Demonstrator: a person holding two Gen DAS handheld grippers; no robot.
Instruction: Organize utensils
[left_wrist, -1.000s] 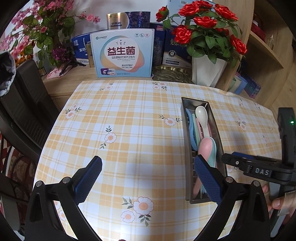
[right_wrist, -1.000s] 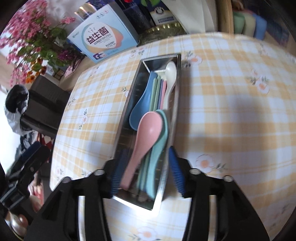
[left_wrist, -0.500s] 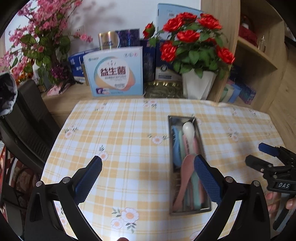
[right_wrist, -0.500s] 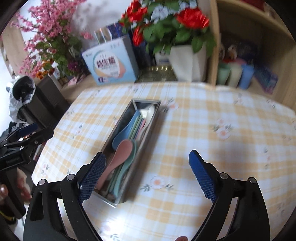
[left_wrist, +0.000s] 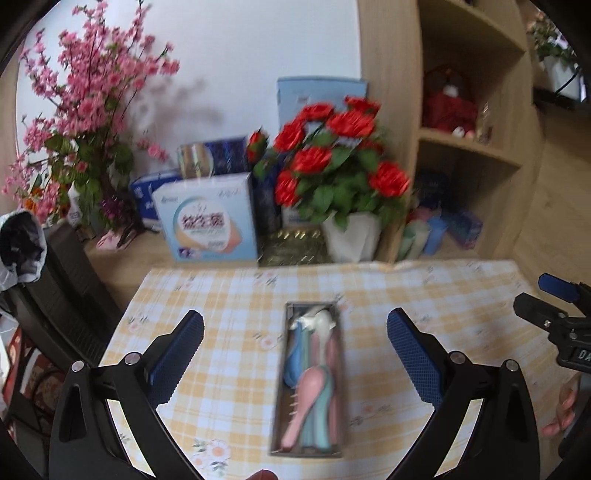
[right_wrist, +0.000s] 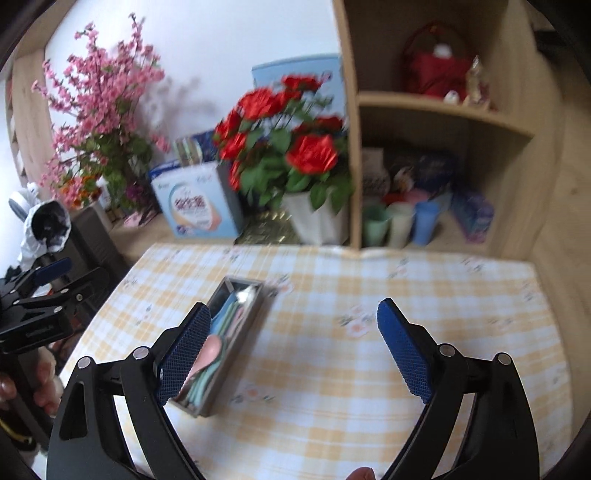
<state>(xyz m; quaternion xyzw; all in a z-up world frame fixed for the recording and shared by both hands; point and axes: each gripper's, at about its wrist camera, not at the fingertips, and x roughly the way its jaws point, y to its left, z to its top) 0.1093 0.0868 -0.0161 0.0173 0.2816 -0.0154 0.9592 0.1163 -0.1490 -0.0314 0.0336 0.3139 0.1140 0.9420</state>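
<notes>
A long metal tray (left_wrist: 277, 424) lies on the yellow checked tablecloth (left_wrist: 229, 362). It holds several plastic spoons: a pink one (left_wrist: 306, 402) on top, with blue (left_wrist: 295, 354), teal and white (left_wrist: 321, 321) ones. The tray also shows in the right wrist view (right_wrist: 242, 334), partly behind my left finger. My left gripper (left_wrist: 295, 354) is open and empty, raised above the tray. My right gripper (right_wrist: 293, 350) is open and empty, raised to the right of the tray. Both views are blurred.
Behind the table stand a white vase of red roses (left_wrist: 332, 177), a light blue box (left_wrist: 208, 219), a pink blossom plant (left_wrist: 85, 122) and a wooden shelf (right_wrist: 443, 110) with coloured cups (right_wrist: 400, 223). A dark chair (left_wrist: 55, 288) stands at the left.
Both grippers have pulled back and up from the tray, so more of the shelf and wall shows. The right gripper, narrow around the spoons a second ago, is now wide open.
</notes>
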